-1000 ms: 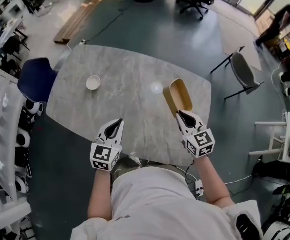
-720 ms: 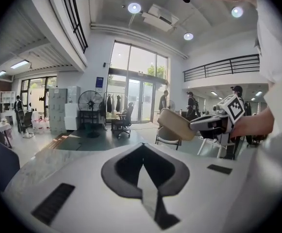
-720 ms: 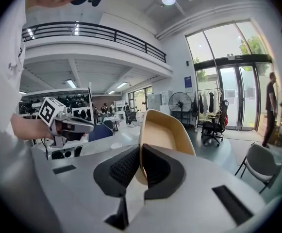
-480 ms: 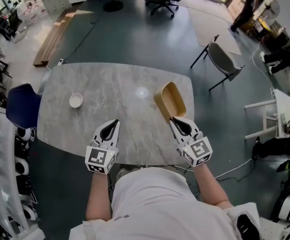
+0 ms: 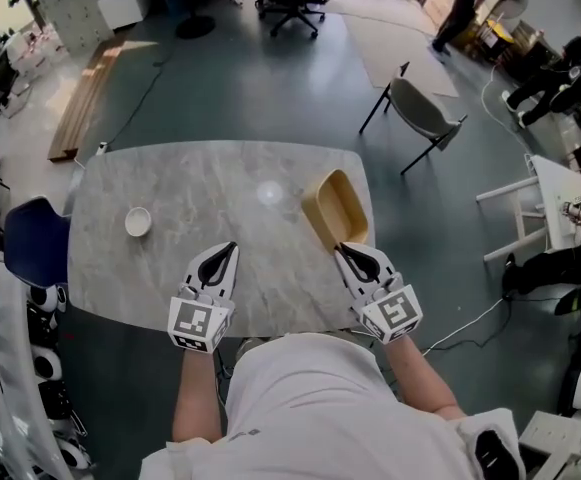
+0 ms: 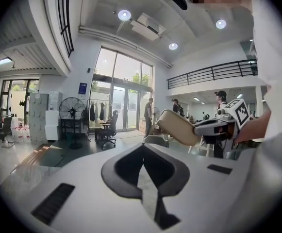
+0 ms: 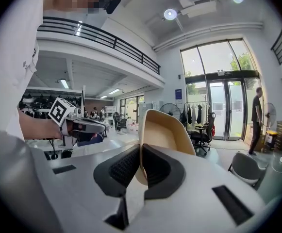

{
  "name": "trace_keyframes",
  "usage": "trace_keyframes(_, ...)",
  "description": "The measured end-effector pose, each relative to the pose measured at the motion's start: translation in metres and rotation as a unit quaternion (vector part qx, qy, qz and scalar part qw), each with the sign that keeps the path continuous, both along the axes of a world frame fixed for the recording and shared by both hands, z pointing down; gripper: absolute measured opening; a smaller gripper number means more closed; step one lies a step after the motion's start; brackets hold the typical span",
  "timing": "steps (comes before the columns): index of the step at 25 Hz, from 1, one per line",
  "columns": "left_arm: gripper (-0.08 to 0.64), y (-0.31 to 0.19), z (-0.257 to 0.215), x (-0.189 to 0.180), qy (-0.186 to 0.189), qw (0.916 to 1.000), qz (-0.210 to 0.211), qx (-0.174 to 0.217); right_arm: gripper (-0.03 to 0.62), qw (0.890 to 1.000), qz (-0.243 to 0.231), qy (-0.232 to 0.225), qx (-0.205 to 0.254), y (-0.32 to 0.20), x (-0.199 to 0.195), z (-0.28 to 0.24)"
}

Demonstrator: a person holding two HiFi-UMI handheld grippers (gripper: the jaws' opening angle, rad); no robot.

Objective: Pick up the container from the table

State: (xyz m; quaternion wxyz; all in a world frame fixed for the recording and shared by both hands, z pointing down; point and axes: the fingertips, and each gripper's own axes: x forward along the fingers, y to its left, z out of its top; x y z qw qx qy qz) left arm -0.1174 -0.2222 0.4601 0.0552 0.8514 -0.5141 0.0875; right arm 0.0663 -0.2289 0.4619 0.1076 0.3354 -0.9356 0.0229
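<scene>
A tan oval container [image 5: 335, 208] hangs tilted above the right end of the grey marble table [image 5: 180, 193]. My right gripper [image 5: 346, 252] is shut on its near rim. The right gripper view shows the rim [image 7: 141, 130] pinched between the two black pads, with the hollow of the container [image 7: 166, 132] facing right. My left gripper [image 5: 229, 250] hovers over the table's near edge, shut and with nothing in it [image 6: 141, 155]. In the left gripper view the held container [image 6: 178, 127] and my right gripper [image 6: 199, 128] show at the right, off the table.
A small white cup [image 5: 137, 221] stands on the left part of the table. A blue chair [image 5: 33, 245] is at the table's left end and a grey chair [image 5: 422, 111] stands beyond its far right corner. People and office chairs are farther off.
Both grippers have risen and drawn a little nearer to me, and the container has come up with the right one. The table now looks farther below.
</scene>
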Motion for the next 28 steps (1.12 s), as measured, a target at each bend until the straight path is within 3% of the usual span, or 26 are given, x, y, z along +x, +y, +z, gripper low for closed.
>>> trace_keyframes(12,0.002,0.002,-0.003,0.008,0.0,0.9997,0.024,0.007,0.029,1.0,0.005,-0.002,0.006,0.011,0.001,0.004)
trace_keyframes(28,0.002,0.013,0.003,0.002,0.003,0.9999,0.015,0.003,0.028,1.0,-0.004,-0.014,-0.001,0.014,-0.006,0.005)
